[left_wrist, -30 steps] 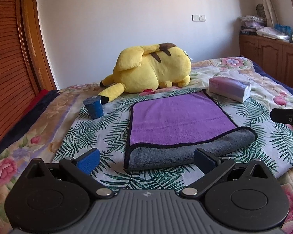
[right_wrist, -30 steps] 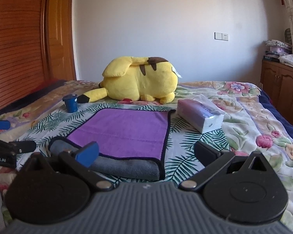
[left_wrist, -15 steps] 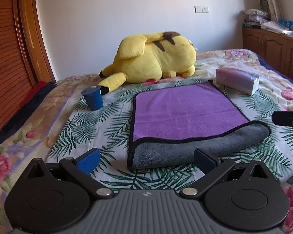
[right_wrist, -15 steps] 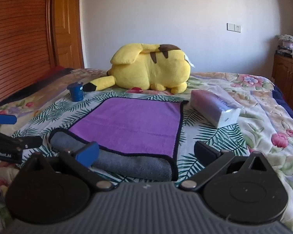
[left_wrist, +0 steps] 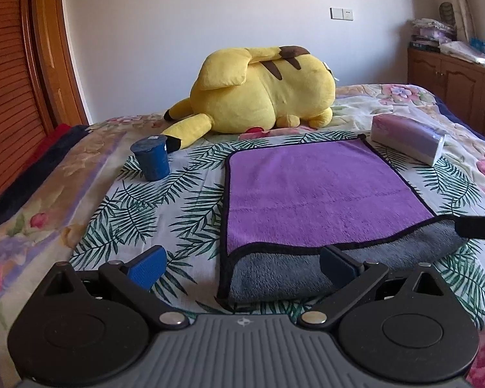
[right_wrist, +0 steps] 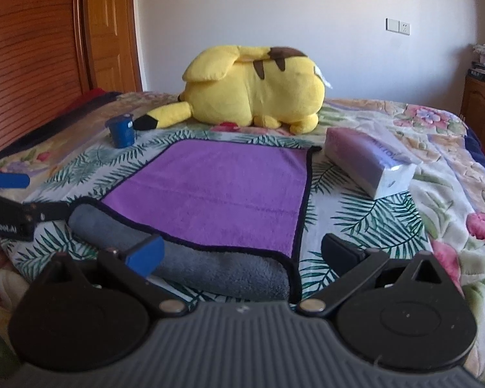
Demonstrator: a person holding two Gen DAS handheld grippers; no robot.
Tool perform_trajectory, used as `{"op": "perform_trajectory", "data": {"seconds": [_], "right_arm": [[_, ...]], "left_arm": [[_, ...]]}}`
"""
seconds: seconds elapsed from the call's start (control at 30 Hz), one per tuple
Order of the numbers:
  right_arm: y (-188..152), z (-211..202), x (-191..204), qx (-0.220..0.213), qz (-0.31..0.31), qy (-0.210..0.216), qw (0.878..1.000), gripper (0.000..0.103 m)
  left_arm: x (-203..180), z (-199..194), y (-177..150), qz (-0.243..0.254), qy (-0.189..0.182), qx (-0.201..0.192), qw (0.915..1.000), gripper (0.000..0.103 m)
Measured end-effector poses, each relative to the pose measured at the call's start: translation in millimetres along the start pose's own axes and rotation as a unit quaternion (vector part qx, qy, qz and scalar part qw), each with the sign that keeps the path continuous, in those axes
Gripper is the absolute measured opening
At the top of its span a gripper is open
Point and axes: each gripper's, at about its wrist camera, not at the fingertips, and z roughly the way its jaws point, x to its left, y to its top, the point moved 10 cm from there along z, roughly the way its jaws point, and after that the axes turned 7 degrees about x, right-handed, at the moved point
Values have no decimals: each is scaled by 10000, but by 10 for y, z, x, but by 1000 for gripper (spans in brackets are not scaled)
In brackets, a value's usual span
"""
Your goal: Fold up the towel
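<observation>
A purple towel [left_wrist: 310,194] with a grey underside and black trim lies folded on the leaf-print bedspread; its grey fold faces me. It also shows in the right wrist view [right_wrist: 223,190]. My left gripper [left_wrist: 242,265] is open and empty, just in front of the towel's near left corner. My right gripper [right_wrist: 242,252] is open and empty, in front of the near right corner. The left gripper shows at the left edge of the right wrist view [right_wrist: 13,200]. The right gripper's fingers [left_wrist: 478,226] show at the right edge of the left wrist view.
A big yellow plush toy [left_wrist: 262,90] lies behind the towel. A blue cup [left_wrist: 152,158] stands to the left. A tissue pack [left_wrist: 410,139] lies to the right. A wooden wardrobe [left_wrist: 9,80] stands left, a wooden cabinet [left_wrist: 452,80] right.
Both grippers have moved forward and lower toward the towel's near folded edge. Both stay open. The towel has not moved.
</observation>
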Motion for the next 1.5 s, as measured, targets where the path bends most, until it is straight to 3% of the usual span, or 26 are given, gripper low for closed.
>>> {"op": "perform_trajectory", "data": {"seconds": [0.43,0.53,0.77,1.03,1.5], "right_arm": [[-56,309,-141,402,169,58,9990,102],[-89,375,-143,537,167,114,9984,89],[-166,478,-153,837,297,293,9956,85],[-210,497,-137,1056,442,470,9923,76],[-221,496,-236,1267,443,420,9901,38]], "left_arm": [[159,480,-38,-310,-229,452,9982,89],[177,534,-62,-399,-326,537,9972,84],[102,572,-126,-430,-626,686,9948,64],[45,592,-187,-388,-714,776,9937,56],[36,628,-267,-403,-714,919,9924,48]]}}
